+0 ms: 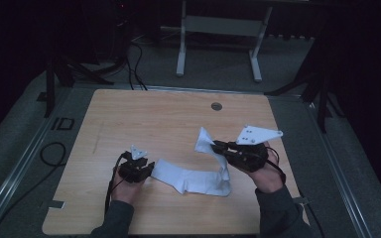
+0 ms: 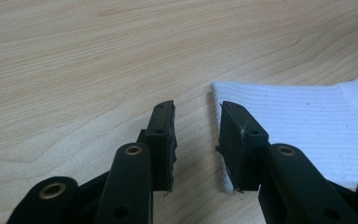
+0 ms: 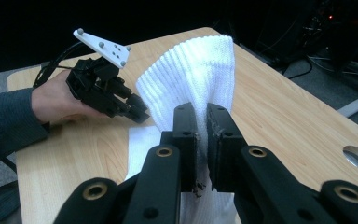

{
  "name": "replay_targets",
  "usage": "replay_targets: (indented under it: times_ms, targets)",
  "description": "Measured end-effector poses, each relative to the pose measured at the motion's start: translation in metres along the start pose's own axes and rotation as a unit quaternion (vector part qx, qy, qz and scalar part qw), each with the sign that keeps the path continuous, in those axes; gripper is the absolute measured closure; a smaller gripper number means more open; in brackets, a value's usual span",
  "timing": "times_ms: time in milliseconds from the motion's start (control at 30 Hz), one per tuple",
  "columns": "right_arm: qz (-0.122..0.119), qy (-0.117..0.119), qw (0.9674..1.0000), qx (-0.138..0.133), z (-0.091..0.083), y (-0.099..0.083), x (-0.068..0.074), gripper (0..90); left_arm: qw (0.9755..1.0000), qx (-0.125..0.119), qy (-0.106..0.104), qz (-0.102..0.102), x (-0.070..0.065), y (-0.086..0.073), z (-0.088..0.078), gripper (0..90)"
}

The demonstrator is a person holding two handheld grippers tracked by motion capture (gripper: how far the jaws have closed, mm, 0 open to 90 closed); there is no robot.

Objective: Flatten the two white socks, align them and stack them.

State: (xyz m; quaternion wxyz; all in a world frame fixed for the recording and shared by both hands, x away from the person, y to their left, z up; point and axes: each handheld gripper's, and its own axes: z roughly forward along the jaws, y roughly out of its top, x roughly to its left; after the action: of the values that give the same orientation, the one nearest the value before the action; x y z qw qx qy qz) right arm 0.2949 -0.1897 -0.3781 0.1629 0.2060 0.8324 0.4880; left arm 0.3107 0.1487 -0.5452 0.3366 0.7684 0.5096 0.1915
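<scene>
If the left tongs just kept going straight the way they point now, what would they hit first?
Probably the white sock: the left tongs stand open right at its near edge, one jaw already over the fabric. Beside it lies bare table.

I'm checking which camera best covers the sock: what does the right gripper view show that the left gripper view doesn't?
Right gripper view alone: the right tongs shut on the white sock, one end lifted off the table, with the left tongs and the hand holding them beyond. Left gripper view alone: the left tongs' jaws parted at the sock's flat ribbed end, one jaw over its edge. Both: the white sock and wooden table.
</scene>
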Motion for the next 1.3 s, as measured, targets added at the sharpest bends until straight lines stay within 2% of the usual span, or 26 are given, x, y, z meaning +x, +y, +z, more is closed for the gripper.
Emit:
replay_targets:
  times_ms: [133,233,400,500,533,633,833,1067,1300]
  targets:
    - [-0.001,-0.003,1.0,-0.002,-0.009,0.0,0.001,82.5,1.0,0.002,0.001,0.002,-0.001,0.0,0.001,65.5]
    - [-0.002,0.001,1.0,0.001,-0.003,-0.002,0.003,82.5,1.0,0.002,0.0,0.003,-0.001,0.0,0.001,65.5]
    - [0.01,0.026,0.9994,0.02,0.038,-0.016,0.013,82.6,1.0,0.001,0.0,0.003,-0.001,0.0,0.001,65.5]
    - [0.03,0.035,0.9986,0.024,0.063,-0.025,0.017,82.6,1.0,0.0,0.001,0.001,-0.001,0.0,0.0,65.5]
    - [0.03,0.035,0.9986,0.024,0.063,-0.025,0.017,82.6,1.0,0.0,0.0,0.001,0.0,0.0,0.0,65.5]
    - [0.049,0.038,0.9978,0.024,0.079,-0.028,0.019,82.7,1.0,0.001,0.0,0.002,0.001,0.0,-0.001,65.5]
    - [0.057,0.042,0.9972,0.022,0.097,-0.025,0.021,82.7,1.0,0.0,0.0,0.001,0.001,0.001,-0.002,65.5]
    - [0.054,0.031,0.9967,0.052,0.12,-0.033,0.025,82.6,1.0,0.001,0.0,0.0,0.002,0.0,-0.003,66.0]
    - [0.062,0.034,0.9925,0.1,0.149,-0.046,0.032,82.6,1.0,-0.004,-0.002,-0.005,0.003,0.0,-0.004,67.2]
